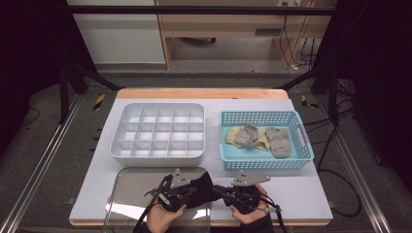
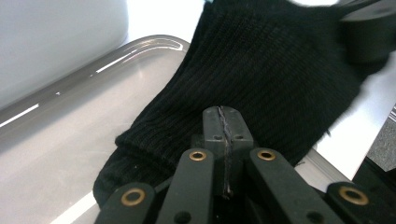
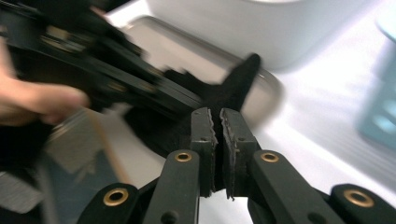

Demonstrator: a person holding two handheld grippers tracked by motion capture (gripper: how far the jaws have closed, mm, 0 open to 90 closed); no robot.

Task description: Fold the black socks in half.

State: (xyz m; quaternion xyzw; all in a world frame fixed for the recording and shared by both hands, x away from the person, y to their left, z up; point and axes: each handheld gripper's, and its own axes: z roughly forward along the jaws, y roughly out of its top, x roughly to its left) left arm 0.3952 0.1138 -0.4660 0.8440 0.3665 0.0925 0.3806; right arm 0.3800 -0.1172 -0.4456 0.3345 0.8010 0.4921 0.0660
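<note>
With the left gripper clenched on the black sock, keep the right gripper, jaws nearly closed on nothing, clear of the fabric over the transparent tray before regrasping.

The table carries a white divided box at back left, a blue basket at back right, and a clear tray at the front edge.

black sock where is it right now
In the high view the black sock is at the table's near edge, between the two tongs, over the clear tray's right end, in front of the white divided organizer.
</note>
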